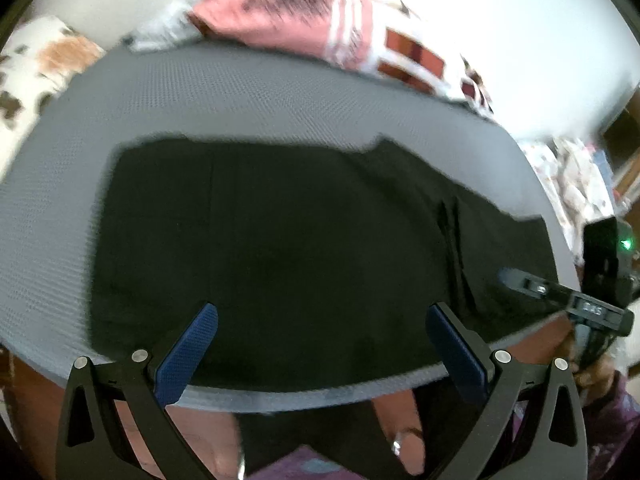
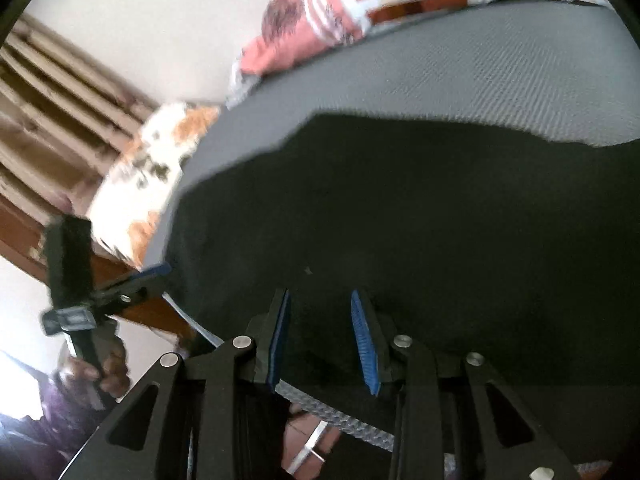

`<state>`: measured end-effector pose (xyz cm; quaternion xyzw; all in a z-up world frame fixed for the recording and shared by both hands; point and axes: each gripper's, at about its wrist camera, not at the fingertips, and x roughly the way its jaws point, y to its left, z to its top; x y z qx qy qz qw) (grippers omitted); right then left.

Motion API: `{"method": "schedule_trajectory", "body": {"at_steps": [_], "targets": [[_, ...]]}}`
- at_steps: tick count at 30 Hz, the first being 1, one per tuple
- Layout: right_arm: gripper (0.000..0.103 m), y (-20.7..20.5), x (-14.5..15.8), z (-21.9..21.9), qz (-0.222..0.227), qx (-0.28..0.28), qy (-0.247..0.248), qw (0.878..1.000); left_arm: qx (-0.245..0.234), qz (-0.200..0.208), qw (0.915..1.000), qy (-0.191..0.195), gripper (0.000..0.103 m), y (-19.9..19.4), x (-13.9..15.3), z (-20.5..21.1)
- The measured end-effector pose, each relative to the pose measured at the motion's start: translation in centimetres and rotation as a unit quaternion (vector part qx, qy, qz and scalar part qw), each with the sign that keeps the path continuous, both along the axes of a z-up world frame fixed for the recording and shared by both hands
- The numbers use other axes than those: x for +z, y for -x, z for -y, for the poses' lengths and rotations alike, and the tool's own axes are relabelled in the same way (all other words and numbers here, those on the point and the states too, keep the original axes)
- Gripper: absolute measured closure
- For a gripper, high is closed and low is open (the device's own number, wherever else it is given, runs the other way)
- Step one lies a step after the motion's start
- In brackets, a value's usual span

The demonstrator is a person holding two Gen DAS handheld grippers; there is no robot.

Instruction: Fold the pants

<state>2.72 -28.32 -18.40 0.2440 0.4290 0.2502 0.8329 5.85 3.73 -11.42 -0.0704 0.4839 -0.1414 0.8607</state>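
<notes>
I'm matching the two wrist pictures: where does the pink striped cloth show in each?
Left wrist: pink striped cloth at top centre, behind the grey mat.
Right wrist: pink striped cloth at top, just right of centre, beyond the mat's far edge.
Shared landmark: the black pants spread on the mat.

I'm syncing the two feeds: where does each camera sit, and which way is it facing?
Left wrist: rides the left claw, open, looking across the black pants on the grey mat; the right claw shows at right.
Right wrist: rides the right claw, open over the pants; the left claw and hand show at left.
Shared: pants, mat, pink striped cloth.
</notes>
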Motion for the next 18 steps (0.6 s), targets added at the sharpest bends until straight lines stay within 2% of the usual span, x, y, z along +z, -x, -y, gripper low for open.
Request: {"method": "schedule_trajectory", "body": {"at_steps": [3, 7, 9, 12, 14, 18], "targets": [[0.072, -0.1, 0.7, -0.1, 0.013, 0.000, 0.004, 1.000, 0.047, 0.029, 0.9984, 0.008, 0.000, 0.4, 2.3, -4.0], [0.071, -1.1, -1.2, -1.3, -0.020, 0.013, 0.006, 1.000, 0.080, 0.000, 0.9966, 0.022, 0.000, -0.7, 2.7, -10.9], [0.071, -1.3, -2.0, -1.6, -0.031, 0.009, -0.007, 0.999, 0.059, -0.004, 0.9975, 0.039, 0.000, -1.1, 2.2, -13.4], [0.066, -1.0, -2.0, -1.4, -0.024, 0.001, -0.016, 1.000, 0.024, -0.040, 0.9963, 0.072, 0.000, -2.1, 0.0, -15.7], [0.066, -0.9, -2.0, -1.3, -0.024, -0.001, -0.018, 1.000, -0.005, -0.050, 0.9944, 0.093, 0.001, -2.9, -1.2, -15.9], [0.059, -1.0, -2.1, -1.4, -0.028, -0.007, -0.031, 0.999, -0.071, -0.072, 0.9897, 0.101, 0.005, -4.6, -3.1, -14.7]]}}
